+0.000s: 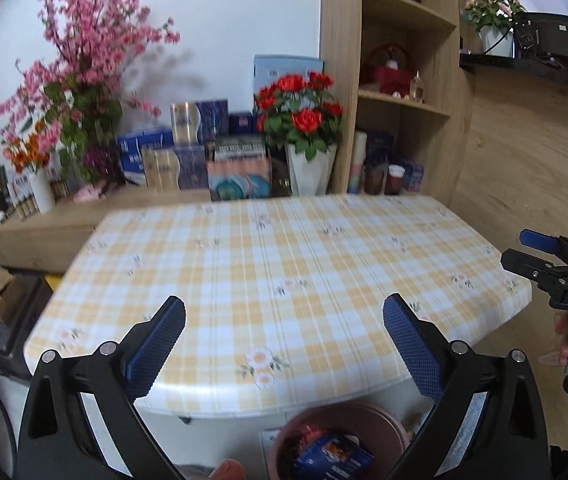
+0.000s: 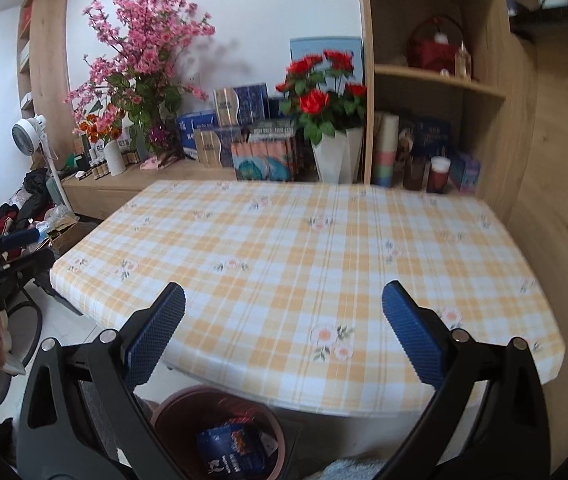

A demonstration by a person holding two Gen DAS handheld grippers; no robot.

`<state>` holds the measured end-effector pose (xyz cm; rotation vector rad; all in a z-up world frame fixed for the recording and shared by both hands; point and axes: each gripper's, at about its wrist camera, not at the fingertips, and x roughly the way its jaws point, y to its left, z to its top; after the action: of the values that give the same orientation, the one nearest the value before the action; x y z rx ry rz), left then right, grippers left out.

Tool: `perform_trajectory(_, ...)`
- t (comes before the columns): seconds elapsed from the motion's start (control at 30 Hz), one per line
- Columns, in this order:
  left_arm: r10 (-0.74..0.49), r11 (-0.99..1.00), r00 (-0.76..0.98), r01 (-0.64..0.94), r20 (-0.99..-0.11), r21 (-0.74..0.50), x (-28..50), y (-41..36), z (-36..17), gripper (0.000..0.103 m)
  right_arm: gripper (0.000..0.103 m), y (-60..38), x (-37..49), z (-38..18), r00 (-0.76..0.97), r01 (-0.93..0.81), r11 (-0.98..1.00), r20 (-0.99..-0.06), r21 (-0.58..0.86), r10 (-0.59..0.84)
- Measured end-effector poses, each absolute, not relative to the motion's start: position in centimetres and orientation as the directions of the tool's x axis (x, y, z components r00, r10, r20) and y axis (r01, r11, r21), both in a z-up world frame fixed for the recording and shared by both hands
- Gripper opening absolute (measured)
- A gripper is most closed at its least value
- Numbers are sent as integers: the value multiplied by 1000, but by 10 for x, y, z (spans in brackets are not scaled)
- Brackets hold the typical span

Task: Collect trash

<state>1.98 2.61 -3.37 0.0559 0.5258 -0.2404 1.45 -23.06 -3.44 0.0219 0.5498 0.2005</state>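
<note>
Both tongs held above table (image 1: 284, 248) near edge, tilted down a bit, w/ bin (image 2: 220, 432) parked on floor just under that edge — prob. so trash could drop straight in. L tongs (image 1: 284, 344) spread wide, nothing btwn pads, no contact w/ anything. R tongs (image 2: 284, 340) likewise wide apart & empty. Checked cloth looked bare of litter in both views. Trash = blue wrapper (image 2: 232, 452) lying inside bin, on top of darker scraps, red bit behind it. Rel. to tongs: wrapper sat below & nearer than R pads, roughly under gap btwn them but toward L pad; in L view, bin (image 1: 340, 440) below R-hand pad. Well apart from both, no grip. Judged: collecting near done, nothing left visible to fetch.
</note>
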Motion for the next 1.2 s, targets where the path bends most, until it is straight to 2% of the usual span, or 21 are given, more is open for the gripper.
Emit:
perform_trajectory(0.2,-178,978,892,209,-414,29,13,31,12,97,97,-225,8,0,867,-174,984,-466,45,174)
perform_trajectory(0.4,-166,979,909,198,-382,44,7,31,33,97,97,-222,5,11,876,-164,986,-453,39,163)
perform_trajectory(1.2,-134,978,915,184,-379,99,6,20,27,97,97,-223,8,8,871,-150,987,-465,52,157)
